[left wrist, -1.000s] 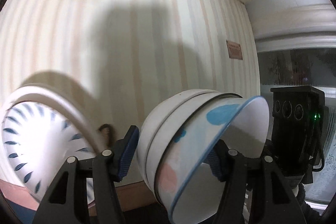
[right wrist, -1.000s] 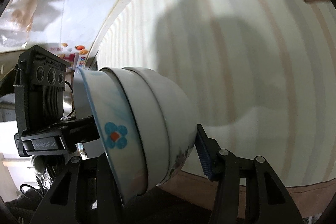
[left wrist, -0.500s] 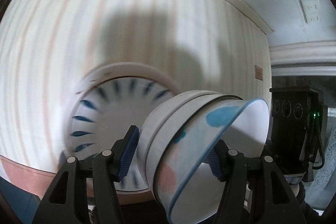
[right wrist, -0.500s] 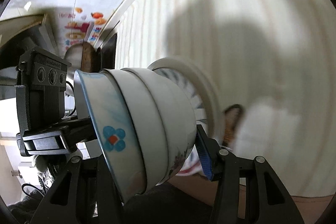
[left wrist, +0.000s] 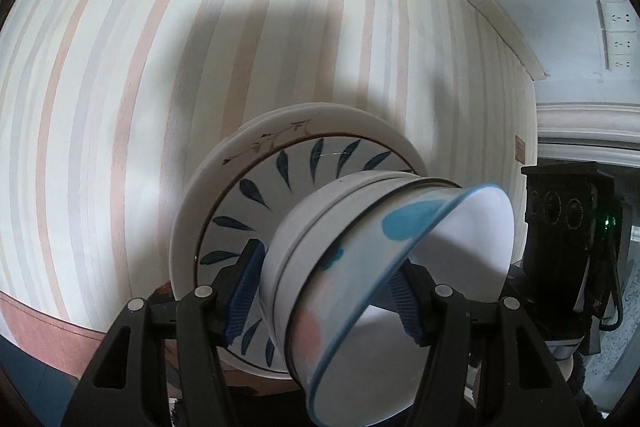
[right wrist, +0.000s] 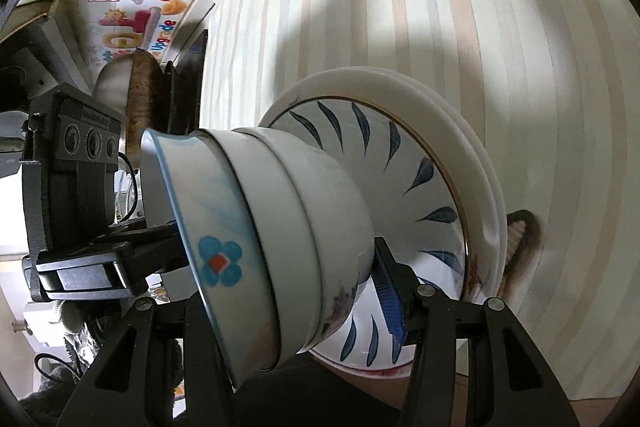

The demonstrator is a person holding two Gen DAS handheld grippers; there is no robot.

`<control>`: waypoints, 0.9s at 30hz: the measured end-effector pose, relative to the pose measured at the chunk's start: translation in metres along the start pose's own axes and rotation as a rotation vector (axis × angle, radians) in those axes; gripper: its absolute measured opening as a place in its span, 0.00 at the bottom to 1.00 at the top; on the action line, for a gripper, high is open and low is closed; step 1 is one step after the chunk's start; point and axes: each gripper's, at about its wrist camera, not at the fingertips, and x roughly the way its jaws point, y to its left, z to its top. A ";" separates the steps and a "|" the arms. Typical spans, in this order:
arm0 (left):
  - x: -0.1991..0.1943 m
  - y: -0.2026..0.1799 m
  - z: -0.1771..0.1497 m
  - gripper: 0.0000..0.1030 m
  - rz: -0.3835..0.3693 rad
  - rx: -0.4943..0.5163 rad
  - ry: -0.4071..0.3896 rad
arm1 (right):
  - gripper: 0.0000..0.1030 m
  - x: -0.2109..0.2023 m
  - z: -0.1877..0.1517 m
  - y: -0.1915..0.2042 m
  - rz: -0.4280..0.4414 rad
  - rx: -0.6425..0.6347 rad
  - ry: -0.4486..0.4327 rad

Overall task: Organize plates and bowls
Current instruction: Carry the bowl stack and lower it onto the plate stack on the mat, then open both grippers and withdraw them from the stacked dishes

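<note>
A stack of three nested white bowls (left wrist: 360, 267), the inner one blue-rimmed with a blue flower, is held from both sides. My left gripper (left wrist: 328, 291) is shut on the stack from one side. My right gripper (right wrist: 288, 291) is shut on it (right wrist: 280, 227) from the other side. The stack's base is at or just above the centre of a stack of plates (left wrist: 280, 155); the top plate has dark blue leaf marks, and a larger white plate lies under it. The plates show in the right wrist view (right wrist: 420, 155) too.
The plates lie on a striped cream, pink and grey tablecloth (left wrist: 120, 67) with a reddish-brown border (left wrist: 40, 327). The opposite gripper's black camera block shows in each view (left wrist: 568, 227), (right wrist: 72, 167). A wall with sockets (left wrist: 616, 31) is behind.
Both grippers carried the bowl stack over to the plates, which have come from the side to lie directly behind the bowls. The grip on the bowls is unchanged.
</note>
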 end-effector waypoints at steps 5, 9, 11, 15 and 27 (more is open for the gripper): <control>0.005 -0.004 0.001 0.56 0.005 0.000 0.006 | 0.52 0.011 0.004 0.005 -0.007 0.004 0.004; 0.010 -0.007 0.001 0.56 0.015 0.002 0.009 | 0.52 0.009 0.003 0.003 -0.013 0.005 0.009; 0.011 -0.008 0.001 0.56 0.018 0.003 0.007 | 0.52 0.009 0.003 0.002 -0.008 0.009 0.010; 0.012 -0.008 0.000 0.56 0.022 0.004 0.004 | 0.52 0.008 0.004 0.001 -0.013 0.007 0.018; -0.014 -0.009 -0.014 0.56 0.124 0.043 -0.078 | 0.53 -0.002 -0.003 0.005 -0.057 0.012 0.004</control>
